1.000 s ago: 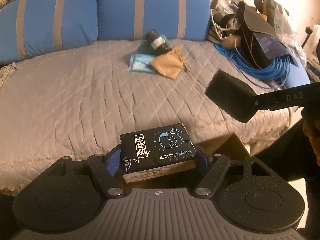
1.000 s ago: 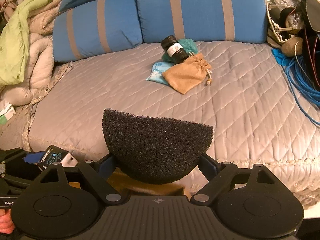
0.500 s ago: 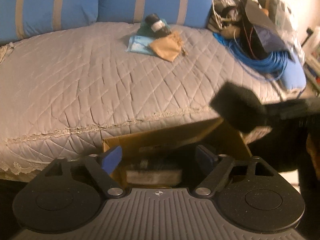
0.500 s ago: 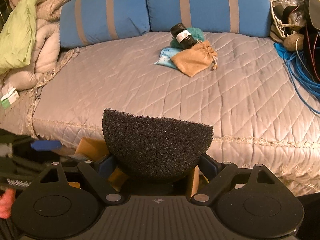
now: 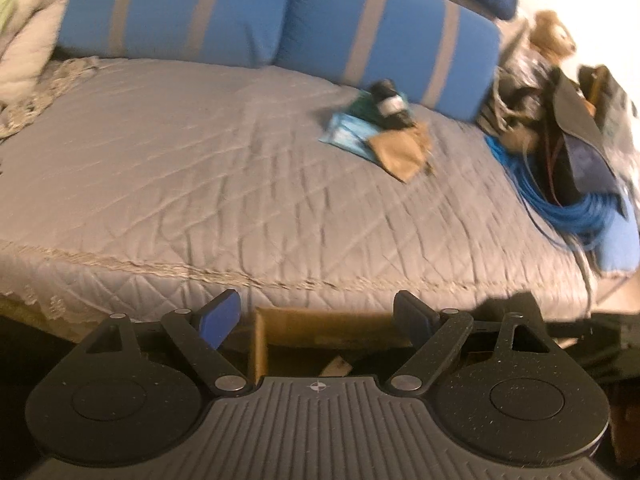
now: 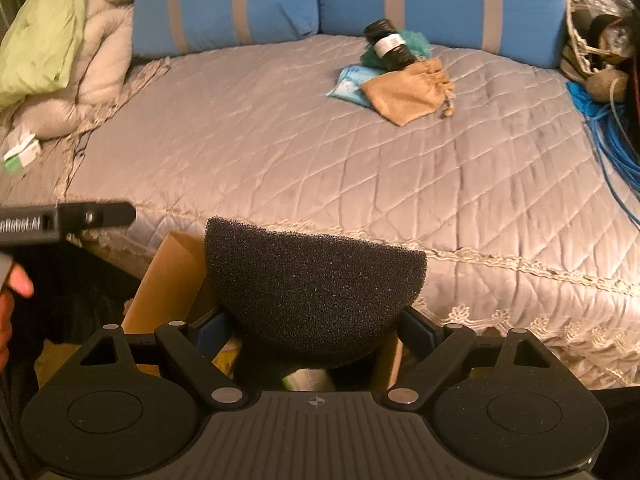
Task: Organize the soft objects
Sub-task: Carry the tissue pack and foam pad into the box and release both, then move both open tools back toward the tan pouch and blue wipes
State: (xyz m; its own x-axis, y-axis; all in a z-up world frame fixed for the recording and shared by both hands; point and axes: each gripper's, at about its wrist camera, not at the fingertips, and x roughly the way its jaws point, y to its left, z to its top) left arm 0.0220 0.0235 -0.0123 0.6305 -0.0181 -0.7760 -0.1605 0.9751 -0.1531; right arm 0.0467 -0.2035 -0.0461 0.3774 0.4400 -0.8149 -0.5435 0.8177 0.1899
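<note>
While the right gripper (image 6: 316, 332) is pinching the black foam sponge (image 6: 316, 292) above the cardboard box (image 6: 172, 280) at the bed's edge, the left gripper (image 5: 318, 316) is hanging with its fingers spread and nothing between them. At one o'clock on the grey quilt (image 6: 280, 128), the tan pouch (image 6: 408, 92), black roll (image 6: 390, 44) and blue packet (image 6: 350, 84) are lying together.

Wide bare quilt (image 6: 320, 152) lies before the far pile of pouch (image 6: 404, 92) and roll (image 6: 390, 44).
</note>
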